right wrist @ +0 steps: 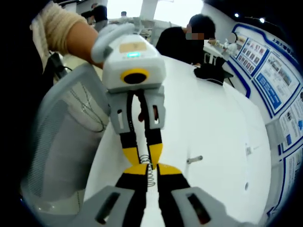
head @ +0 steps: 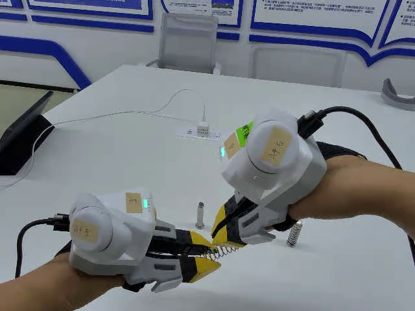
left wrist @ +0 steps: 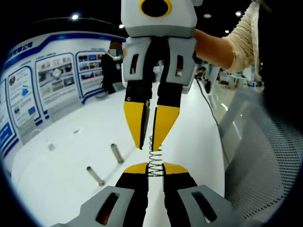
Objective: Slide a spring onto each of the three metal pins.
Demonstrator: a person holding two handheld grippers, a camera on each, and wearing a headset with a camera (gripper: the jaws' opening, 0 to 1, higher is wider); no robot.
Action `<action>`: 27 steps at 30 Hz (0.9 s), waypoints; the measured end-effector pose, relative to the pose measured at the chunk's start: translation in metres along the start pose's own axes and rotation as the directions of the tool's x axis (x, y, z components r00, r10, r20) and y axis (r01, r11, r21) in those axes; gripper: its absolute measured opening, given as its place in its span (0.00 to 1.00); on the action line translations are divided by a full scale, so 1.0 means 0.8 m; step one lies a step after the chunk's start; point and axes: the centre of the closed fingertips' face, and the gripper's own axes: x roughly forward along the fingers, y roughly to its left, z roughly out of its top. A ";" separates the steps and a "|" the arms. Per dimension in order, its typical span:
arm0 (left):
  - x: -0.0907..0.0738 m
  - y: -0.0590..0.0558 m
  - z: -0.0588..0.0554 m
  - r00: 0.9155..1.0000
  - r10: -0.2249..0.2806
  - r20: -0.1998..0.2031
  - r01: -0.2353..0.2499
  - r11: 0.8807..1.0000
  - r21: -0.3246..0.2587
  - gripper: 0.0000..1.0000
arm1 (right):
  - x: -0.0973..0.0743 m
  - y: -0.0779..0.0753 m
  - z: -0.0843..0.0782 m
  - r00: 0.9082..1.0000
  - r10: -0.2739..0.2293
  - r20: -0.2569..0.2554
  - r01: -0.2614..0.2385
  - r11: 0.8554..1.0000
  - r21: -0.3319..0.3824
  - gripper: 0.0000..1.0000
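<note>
Left gripper [left wrist: 155, 168] clamps the spring [left wrist: 154, 158] lengthwise; right gripper [left wrist: 148, 146], dead 12 o'clock, pinches its far end.

A white table [head: 130, 149] spans the head view. A thin white cable [head: 117, 116] runs across it from the left edge to a small white socket strip [head: 202, 129] at upper centre. A black device [head: 23, 136] sits at the left edge and a grey curved part [head: 397, 96] at the upper right. A grey chair [head: 188, 42] stands behind the table at top centre, before blue-edged wall boards [head: 311, 16]. In the left gripper view, posters [left wrist: 52, 80] line the left wall and a mesh chair [left wrist: 265, 156] is at right. In the right gripper view, a seated person [right wrist: 189, 40] is at upper centre.
</note>
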 end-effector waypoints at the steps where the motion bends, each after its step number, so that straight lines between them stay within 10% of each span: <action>1: -0.001 0.001 -0.001 1.000 0.002 0.000 -0.002 1.000 0.000 0.10 | -0.001 0.003 -0.002 1.000 0.017 0.002 -0.017 1.000 0.014 0.10; 12: -0.004 0.006 0.003 1.000 0.009 0.010 -0.009 1.000 0.000 0.10 | 0.008 0.002 -0.025 0.998 0.020 -0.059 -0.018 0.999 0.027 0.13; 27: -0.004 0.010 0.001 1.000 0.016 0.007 -0.016 1.000 -0.002 0.10 | 0.003 0.002 0.013 1.000 0.006 0.015 -0.007 1.000 0.011 0.12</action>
